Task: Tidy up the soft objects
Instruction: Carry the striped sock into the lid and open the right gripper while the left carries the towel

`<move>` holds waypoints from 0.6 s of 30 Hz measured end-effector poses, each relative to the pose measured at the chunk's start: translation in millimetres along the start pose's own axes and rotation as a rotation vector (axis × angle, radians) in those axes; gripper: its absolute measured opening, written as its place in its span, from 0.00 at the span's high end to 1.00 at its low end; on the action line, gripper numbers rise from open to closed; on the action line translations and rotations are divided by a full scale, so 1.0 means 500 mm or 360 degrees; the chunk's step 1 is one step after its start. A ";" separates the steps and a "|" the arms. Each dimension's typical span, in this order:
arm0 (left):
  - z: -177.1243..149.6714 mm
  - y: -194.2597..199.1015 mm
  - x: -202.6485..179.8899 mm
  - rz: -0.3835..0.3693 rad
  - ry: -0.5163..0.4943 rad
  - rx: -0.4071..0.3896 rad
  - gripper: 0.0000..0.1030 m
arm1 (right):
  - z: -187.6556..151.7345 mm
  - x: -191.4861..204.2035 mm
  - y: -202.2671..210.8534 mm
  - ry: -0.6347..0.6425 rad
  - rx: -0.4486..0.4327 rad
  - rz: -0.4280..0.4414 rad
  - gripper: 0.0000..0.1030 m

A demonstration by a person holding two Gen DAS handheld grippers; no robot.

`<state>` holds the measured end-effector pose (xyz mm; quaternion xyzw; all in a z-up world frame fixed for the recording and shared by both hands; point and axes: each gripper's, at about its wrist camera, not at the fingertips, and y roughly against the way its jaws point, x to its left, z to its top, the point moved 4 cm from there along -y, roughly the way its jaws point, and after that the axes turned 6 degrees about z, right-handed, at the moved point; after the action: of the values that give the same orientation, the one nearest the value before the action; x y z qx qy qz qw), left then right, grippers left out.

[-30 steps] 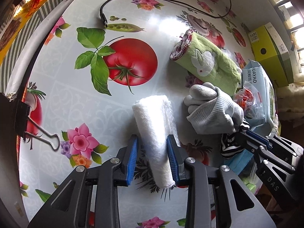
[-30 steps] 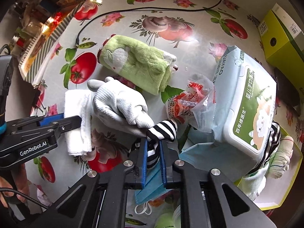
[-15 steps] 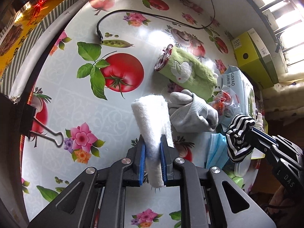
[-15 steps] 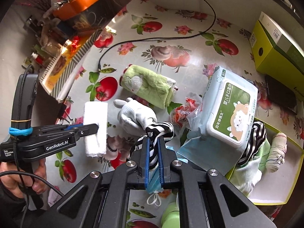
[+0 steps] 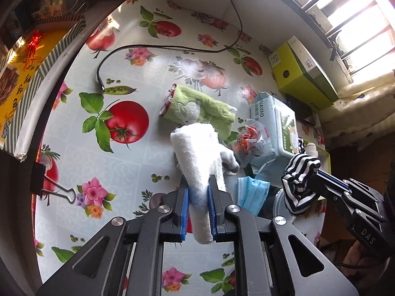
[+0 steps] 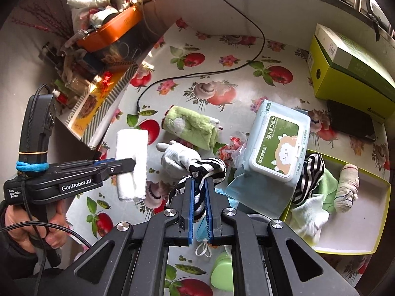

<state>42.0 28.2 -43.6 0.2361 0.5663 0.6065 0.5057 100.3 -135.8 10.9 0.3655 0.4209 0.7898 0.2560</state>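
glove before rolled towel, wipes pack right

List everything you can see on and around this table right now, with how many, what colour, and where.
white towel: 1, white, rolled, in left gripper
striped sock: 1, black-white, in right gripper
green towel: 1, green, rolled, table centre
grey glove: 1, grey, beside green towel
wet wipes pack: 1, pale blue-green, right of centre
face mask: 1, blue, near edge
tray: 1, yellow-green, holds soft items
green box: 1, far right
cable: 1, black, far side
binder clip: 1, black, table's left edge
left gripper: shut on towel
right gripper: shut on sock
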 end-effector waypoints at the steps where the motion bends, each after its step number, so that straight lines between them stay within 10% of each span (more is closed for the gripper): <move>1: 0.001 0.004 -0.009 -0.0003 -0.0016 -0.0005 0.86 | -0.002 -0.004 0.006 -0.0008 -0.0010 -0.0002 0.92; 18: 0.017 0.028 -0.124 -0.0041 -0.0227 -0.0041 0.86 | -0.029 -0.061 0.088 -0.0128 -0.0141 -0.0038 0.92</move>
<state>67.8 -20.6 -10.7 0.2648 0.5239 0.5889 0.5555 103.0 -187.0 31.7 0.3802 0.3792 0.7891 0.2982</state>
